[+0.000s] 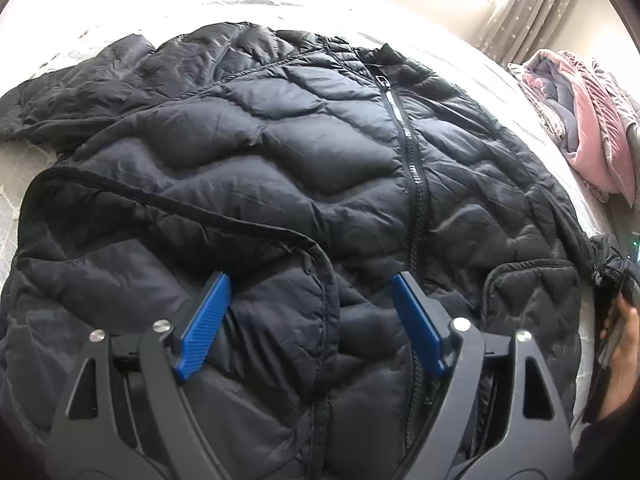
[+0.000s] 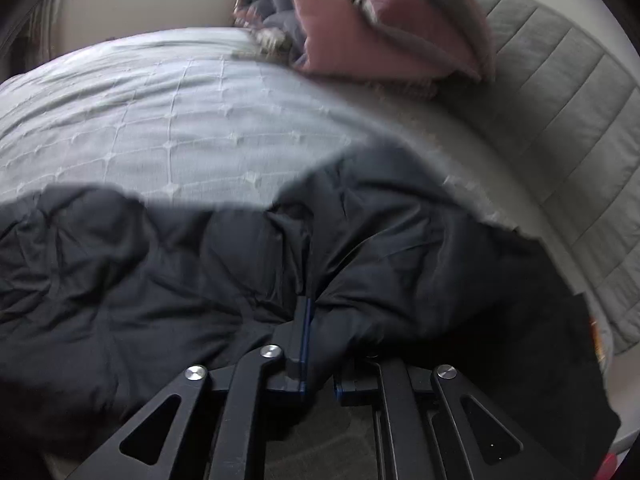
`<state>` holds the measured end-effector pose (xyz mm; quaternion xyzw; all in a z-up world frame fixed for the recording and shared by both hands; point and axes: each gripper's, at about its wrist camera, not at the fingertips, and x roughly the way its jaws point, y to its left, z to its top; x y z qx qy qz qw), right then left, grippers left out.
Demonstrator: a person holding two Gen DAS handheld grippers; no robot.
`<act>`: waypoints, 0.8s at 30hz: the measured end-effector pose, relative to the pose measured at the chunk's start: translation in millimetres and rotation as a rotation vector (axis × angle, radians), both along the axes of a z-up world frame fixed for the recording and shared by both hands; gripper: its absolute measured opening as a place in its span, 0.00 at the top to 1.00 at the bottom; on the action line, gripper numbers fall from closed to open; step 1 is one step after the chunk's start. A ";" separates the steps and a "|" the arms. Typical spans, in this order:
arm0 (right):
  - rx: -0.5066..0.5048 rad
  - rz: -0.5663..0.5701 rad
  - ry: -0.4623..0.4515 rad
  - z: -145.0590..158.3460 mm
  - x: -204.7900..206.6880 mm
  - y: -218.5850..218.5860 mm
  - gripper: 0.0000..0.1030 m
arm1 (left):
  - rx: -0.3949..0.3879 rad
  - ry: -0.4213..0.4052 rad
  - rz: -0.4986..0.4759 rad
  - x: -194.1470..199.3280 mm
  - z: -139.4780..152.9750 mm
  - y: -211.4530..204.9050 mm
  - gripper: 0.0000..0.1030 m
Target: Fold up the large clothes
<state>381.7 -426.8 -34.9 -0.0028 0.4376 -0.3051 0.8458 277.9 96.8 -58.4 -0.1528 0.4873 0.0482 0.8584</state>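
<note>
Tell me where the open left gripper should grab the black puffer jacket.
Take the piped hem edge of the black puffer jacket, curving between the left gripper's open jaws. Come straight down over it: that raised, folded-over border looks thinner and firmer than the puffy panels.

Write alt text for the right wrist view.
The right gripper is shut on a bunched fold of a black quilted jacket lying on a pale grey bedspread. A folded pink and grey blanket sits at the far side, beside a grey padded headboard.
</note>
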 end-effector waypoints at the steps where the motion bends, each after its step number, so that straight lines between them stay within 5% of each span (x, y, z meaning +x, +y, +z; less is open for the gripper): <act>1: -0.021 -0.045 -0.069 15.1 -7.6 -8.8 0.69 | -0.009 -0.002 0.002 -0.3 1.1 1.5 0.20; 2: -0.049 -0.092 -0.141 31.6 -17.0 -8.6 0.39 | -0.023 -0.007 0.007 -1.9 2.1 4.2 0.20; 3: -0.085 -0.127 -0.230 51.4 -25.7 -6.2 0.22 | -0.031 -0.011 0.010 -2.2 2.2 3.8 0.20; 5: -0.107 -0.117 -0.350 80.7 -34.7 13.0 0.21 | -0.034 -0.007 0.011 -1.7 1.8 0.8 0.20; 8: -0.055 0.090 -0.379 103.8 -20.2 59.7 0.21 | -0.030 -0.015 0.003 0.1 4.2 -3.0 0.20; 12: 0.094 0.457 -0.189 77.8 48.5 148.2 0.23 | -0.029 -0.019 -0.002 -0.3 4.8 -3.4 0.20; 15: 0.076 0.616 -0.010 28.3 91.1 219.5 0.30 | -0.039 -0.014 0.007 -0.5 3.8 1.1 0.20; 18: 0.042 0.744 0.073 -13.8 112.3 276.8 0.38 | -0.047 -0.011 0.005 -0.7 3.4 2.7 0.20; 20: -0.002 0.751 0.136 -45.6 122.9 298.1 0.43 | -0.041 -0.009 -0.001 0.1 3.0 2.3 0.20; 24: 0.023 0.568 0.082 -45.1 140.6 291.1 0.42 | -0.052 -0.010 -0.010 -1.5 4.5 3.4 0.20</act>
